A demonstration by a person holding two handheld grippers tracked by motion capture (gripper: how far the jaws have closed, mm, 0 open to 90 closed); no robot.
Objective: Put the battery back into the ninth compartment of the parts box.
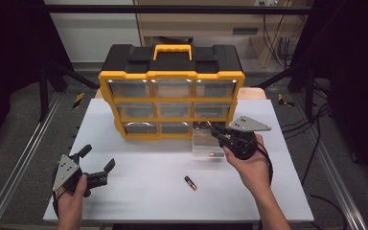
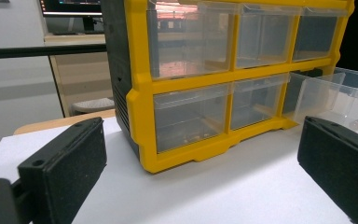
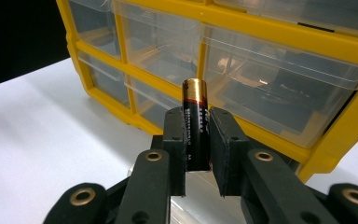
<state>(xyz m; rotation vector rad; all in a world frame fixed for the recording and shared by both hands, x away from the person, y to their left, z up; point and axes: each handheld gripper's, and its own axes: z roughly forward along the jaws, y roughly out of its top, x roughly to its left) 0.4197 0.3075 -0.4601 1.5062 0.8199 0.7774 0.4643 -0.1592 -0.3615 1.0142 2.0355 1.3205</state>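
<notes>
A black and gold battery (image 3: pixel 196 126) stands upright between the pads of my right gripper (image 3: pixel 198 140), which is shut on it. In the high view that gripper (image 1: pixel 213 129) hovers over a clear drawer (image 1: pixel 207 143) pulled out of the yellow and black organizer (image 1: pixel 171 96). One battery (image 1: pixel 215 154) lies inside the drawer, and a second battery (image 1: pixel 190 182) lies loose on the white table. My left gripper (image 1: pixel 98 157) is wide open at the front left, holding nothing. Its view faces the organizer (image 2: pixel 140 93) and the drawer (image 2: pixel 335 93).
The organizer stands at the back middle of the white table (image 1: pixel 139 191), its bottom right slot empty. A yellow handle (image 1: pixel 172 49) tops it. Metal rails (image 1: pixel 24 158) run along both sides. Bare tabletop lies between the two grippers.
</notes>
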